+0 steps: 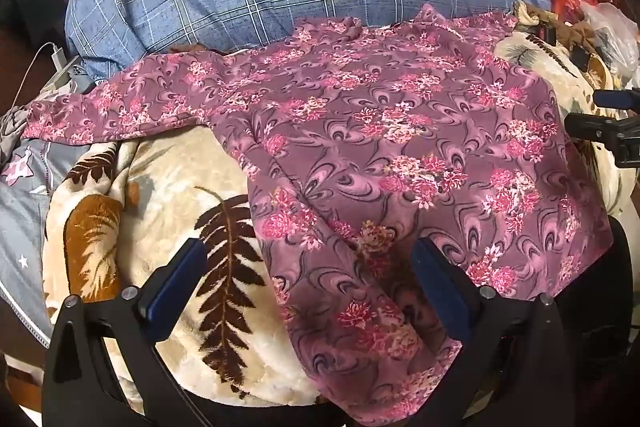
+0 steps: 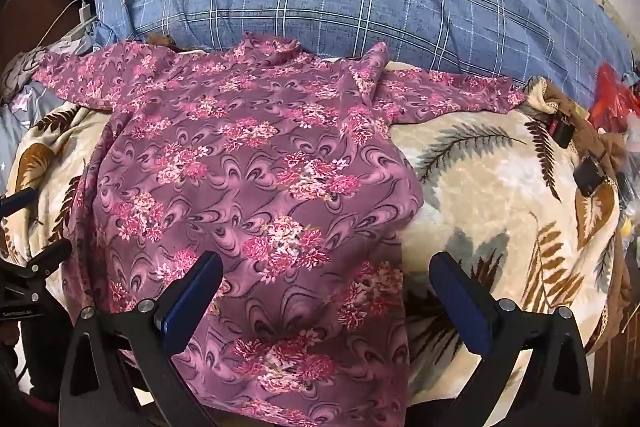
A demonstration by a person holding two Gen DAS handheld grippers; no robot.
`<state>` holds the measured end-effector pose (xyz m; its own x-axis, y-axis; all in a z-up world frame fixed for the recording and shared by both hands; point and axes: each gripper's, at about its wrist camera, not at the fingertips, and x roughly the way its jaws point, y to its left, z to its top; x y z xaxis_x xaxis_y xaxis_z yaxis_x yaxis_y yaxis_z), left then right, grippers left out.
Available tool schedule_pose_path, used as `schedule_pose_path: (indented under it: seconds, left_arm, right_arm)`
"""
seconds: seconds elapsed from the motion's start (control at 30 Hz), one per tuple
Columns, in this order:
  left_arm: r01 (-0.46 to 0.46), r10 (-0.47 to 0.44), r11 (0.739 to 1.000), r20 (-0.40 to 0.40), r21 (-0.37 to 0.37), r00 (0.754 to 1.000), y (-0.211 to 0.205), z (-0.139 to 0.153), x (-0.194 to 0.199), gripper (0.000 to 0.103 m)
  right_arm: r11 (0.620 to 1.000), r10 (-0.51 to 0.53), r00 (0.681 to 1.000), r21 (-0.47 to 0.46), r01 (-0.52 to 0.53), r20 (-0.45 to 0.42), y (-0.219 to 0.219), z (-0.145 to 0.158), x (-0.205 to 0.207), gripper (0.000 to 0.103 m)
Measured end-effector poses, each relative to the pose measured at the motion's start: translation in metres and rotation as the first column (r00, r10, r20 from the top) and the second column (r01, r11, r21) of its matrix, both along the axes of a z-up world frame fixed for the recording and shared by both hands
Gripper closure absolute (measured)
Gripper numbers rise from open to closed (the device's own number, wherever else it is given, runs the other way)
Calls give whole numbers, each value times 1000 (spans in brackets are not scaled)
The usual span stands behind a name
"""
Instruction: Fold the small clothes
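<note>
Left tool [image 1: 308,267]: jaws spread wide, nothing between the blue pads; its left finger [image 1: 176,279] lies off the near-left hem of the purple floral shirt [image 1: 400,147], its right finger over that hem.
Right tool [image 2: 326,279]: jaws spread wide, holding nothing; its left finger [image 2: 196,291] lies over the shirt's near-right hem, its right finger beyond the shirt's right edge.
Pose: both point toward the shirt's collar.

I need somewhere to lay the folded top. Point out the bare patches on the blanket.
Freest is the fern-print blanket right of the floral top, between the plaid pillow and the near edge. A smaller patch lies under the left sleeve. The far right is crowded with a red bag and small black items.
</note>
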<state>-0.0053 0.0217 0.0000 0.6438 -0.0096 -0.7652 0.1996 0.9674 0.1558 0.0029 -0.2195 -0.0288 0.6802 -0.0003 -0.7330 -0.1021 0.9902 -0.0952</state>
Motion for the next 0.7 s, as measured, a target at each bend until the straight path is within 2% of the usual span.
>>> schedule_pose_path:
  seconds: [0.43,0.6,0.7]
  left_arm:
    - [11,-11,1000,11,-21,1000,-3,6,-12,0]
    - [-7,7,998,1,-57,1000,1,13,-11,0]
    - [-16,16,997,3,-71,1000,2,18,-10,0]
  right_arm:
    - [999,20,1000,-49,-21,-4,2,0,-12,0]
    - [1000,13,999,25,-11,-43,-6,-3,-14,0]
    - [998,-11,999,61,13,-33,-13,-2,-21,0]
